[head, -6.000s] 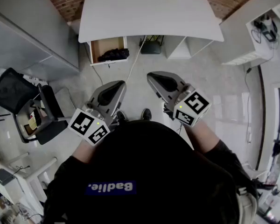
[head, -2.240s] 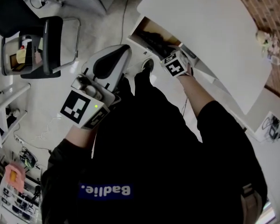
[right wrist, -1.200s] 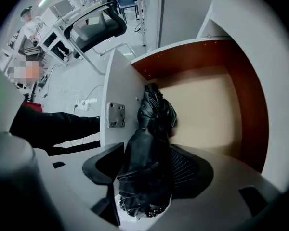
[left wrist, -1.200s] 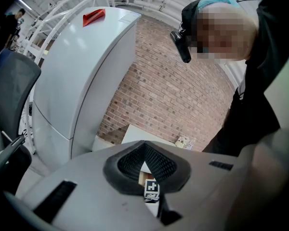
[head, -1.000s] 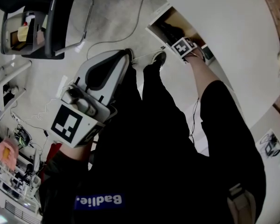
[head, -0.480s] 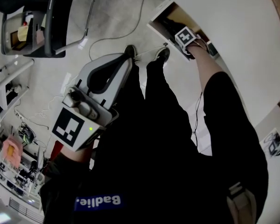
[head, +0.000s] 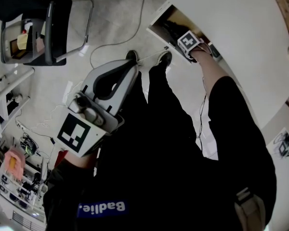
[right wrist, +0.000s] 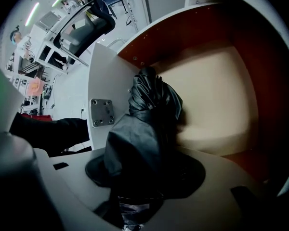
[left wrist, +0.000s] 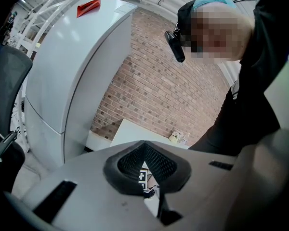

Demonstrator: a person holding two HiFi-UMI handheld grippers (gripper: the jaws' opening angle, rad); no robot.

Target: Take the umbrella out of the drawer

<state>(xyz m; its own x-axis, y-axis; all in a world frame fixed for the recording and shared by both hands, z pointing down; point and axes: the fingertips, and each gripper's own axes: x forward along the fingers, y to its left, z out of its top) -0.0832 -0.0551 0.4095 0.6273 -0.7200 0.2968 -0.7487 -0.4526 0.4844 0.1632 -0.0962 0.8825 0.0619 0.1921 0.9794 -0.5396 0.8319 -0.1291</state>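
Two jaws of the right gripper (right wrist: 144, 173) are closing round the black folded umbrella (right wrist: 151, 105). Its fabric fills the gap between them and seems to touch both pads already. The gripper points steeply down into the open wooden drawer (right wrist: 207, 37), which is pulled out from under the white desk (head: 221, 32).

As a judgement, the umbrella should be light, with a soft skin over a stiff core. The loose cloth will give under the pads, while the shaft and ribs beneath stay firm. The glossy fabric looks slippery, so a hold on cloth alone could slide or pull a fold loose. The best grip is across the thick middle of the bundle, squeezing down to the ribs, which is about where the jaws stand. It should then lift straight up, clear of the drawer walls.

The umbrella is collapsed short, and its shiny black cloth is gathered in crumpled, uneven folds rather than a tight roll. Its far end bunches into a knot of pleats beside the drawer's white panel (right wrist: 102, 81), which carries a small metal plate (right wrist: 102, 112). The rest lies on the pale drawer floor. A greyer, shiny part shows at the near end; whether it is a handle or a strap cannot be told.

The left gripper (left wrist: 144, 144) is held back over the floor, its jaws pressed together on nothing.
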